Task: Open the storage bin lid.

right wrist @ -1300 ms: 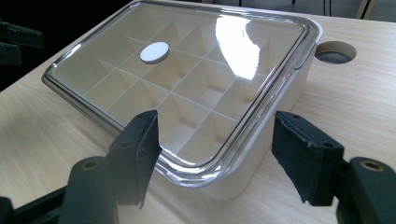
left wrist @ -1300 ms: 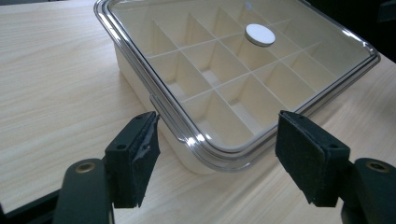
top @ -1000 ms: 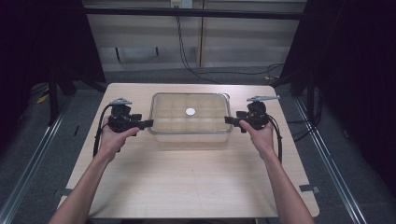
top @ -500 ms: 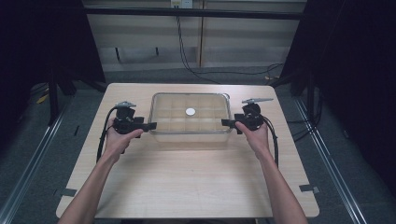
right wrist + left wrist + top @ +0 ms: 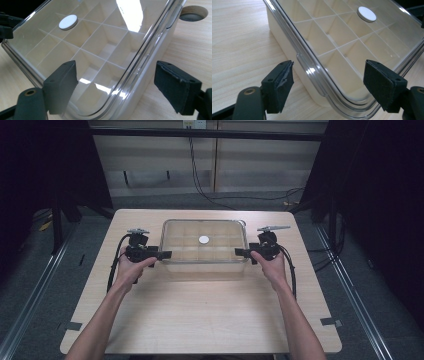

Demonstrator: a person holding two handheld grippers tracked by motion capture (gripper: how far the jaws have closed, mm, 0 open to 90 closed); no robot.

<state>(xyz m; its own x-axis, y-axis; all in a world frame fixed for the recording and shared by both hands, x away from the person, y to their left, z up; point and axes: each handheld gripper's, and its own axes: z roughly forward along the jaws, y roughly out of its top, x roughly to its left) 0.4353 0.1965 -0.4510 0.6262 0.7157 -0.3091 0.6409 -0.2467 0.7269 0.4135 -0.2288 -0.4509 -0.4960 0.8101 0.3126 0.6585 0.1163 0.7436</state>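
Table: both tongs (spread wide) flank lidded box ends

Left gripper and right gripper: both sinking lower beside the ends of the clear-lidded box, jaws having just been opening wide (the box's edge sitting between the pads, no pad pressing on it).
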